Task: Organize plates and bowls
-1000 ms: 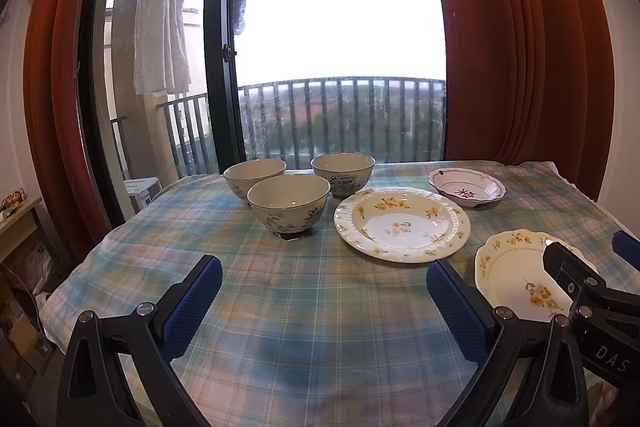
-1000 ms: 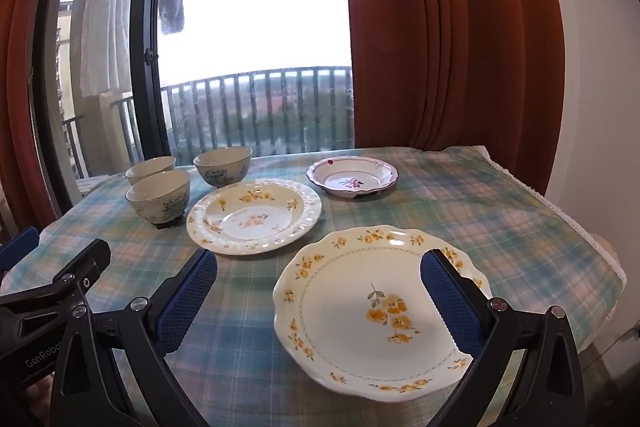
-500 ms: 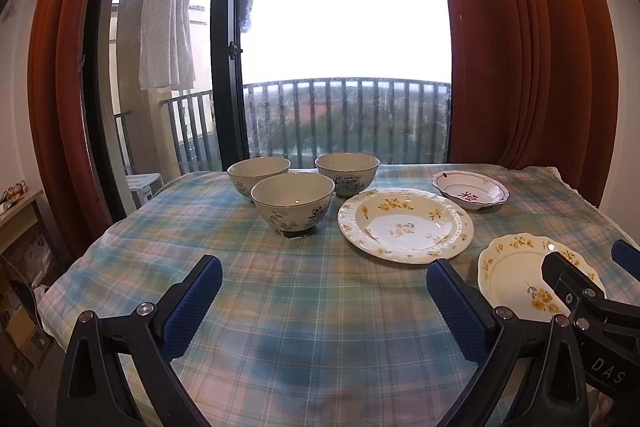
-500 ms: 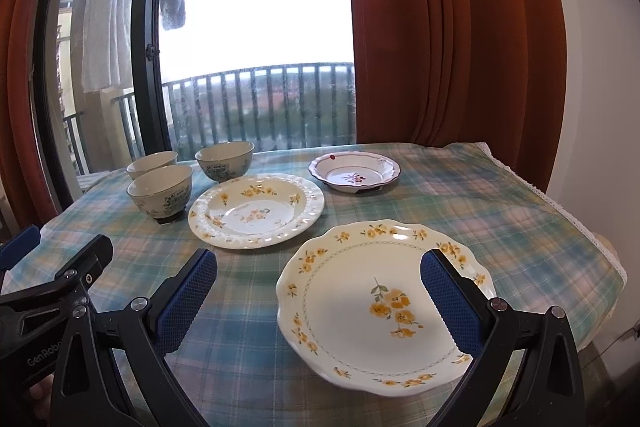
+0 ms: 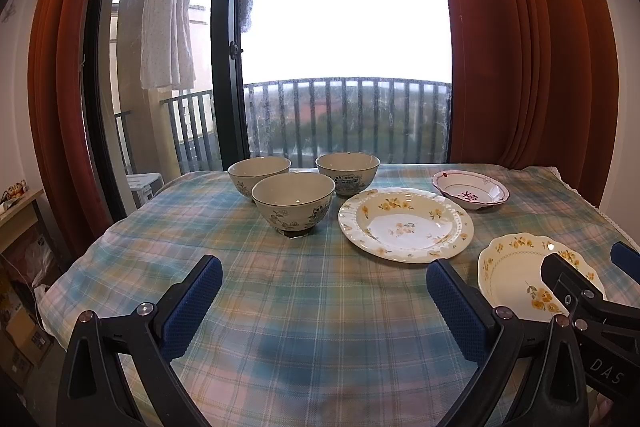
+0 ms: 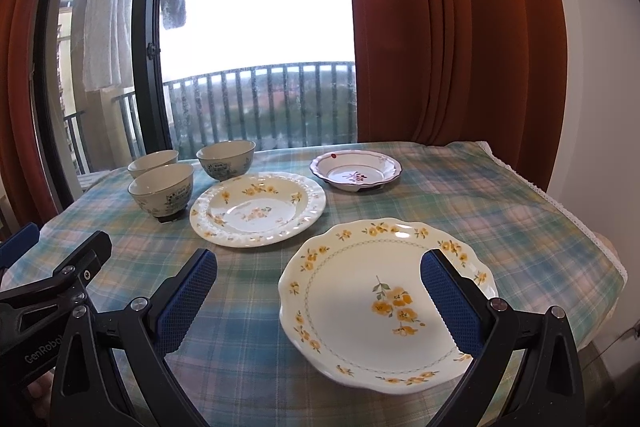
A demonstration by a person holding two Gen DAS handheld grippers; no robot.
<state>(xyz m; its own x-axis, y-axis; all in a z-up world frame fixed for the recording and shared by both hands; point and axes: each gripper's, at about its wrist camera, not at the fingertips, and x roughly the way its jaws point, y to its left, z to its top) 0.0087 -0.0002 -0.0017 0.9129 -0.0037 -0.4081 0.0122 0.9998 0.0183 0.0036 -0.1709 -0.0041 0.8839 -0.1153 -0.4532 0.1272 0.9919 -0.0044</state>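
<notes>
Plates and bowls sat on the plaid table (image 5: 320,307): nearest plate (image 6: 372,299) between the right gripper's (image 6: 318,289) spread jaws, bowls (image 5: 294,201) at twelve o'clock beyond the left gripper's (image 5: 324,299) spread, empty jaws.

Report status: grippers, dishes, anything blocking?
Left gripper open, empty. Right gripper open, above yellow-flower plate. Three bowls, three plates unstacked. Nothing blocking.

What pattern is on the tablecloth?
Pastel plaid of blue, green and pink on the tablecloth; right wrist view shows it best.
</notes>
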